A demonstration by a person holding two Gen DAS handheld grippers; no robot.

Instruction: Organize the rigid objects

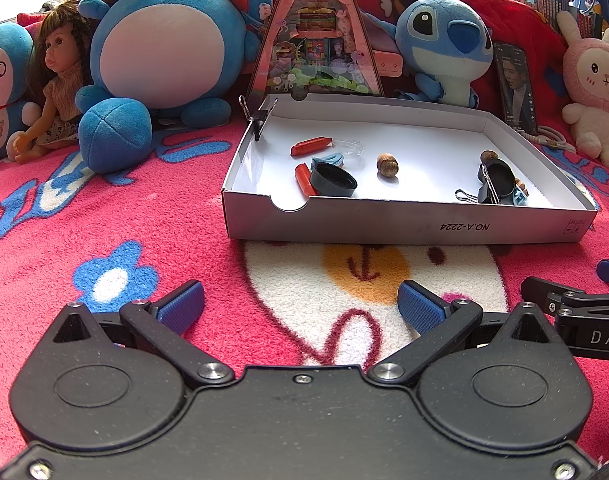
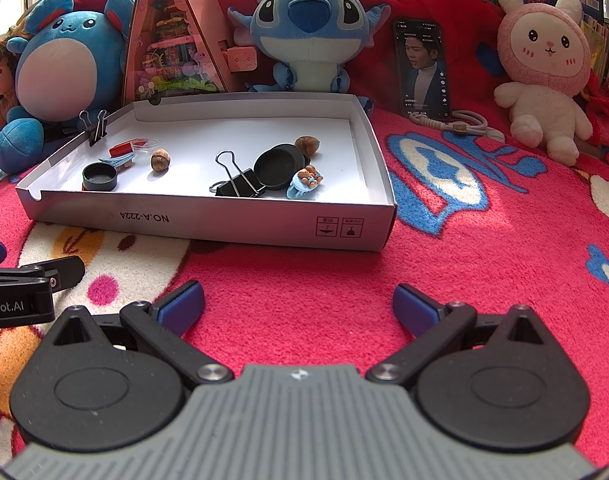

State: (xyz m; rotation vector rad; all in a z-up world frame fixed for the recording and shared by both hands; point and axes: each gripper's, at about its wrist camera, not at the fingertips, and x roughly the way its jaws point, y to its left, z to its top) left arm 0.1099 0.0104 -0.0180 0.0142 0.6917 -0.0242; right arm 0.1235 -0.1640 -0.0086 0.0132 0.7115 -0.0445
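White box (image 2: 240, 224) lies beyond right gripper (image 2: 298, 304) — jaws spread, empty.

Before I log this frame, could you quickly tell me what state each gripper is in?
Left gripper: open, holding nothing, above the blanket.
Right gripper: open, holding nothing, also short of the white box.

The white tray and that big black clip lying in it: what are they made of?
The tray looks like thin matte cardboard: folded walls, a printed code, a cut thumb notch. The clip seems black-painted sheet metal with shiny wire handles.
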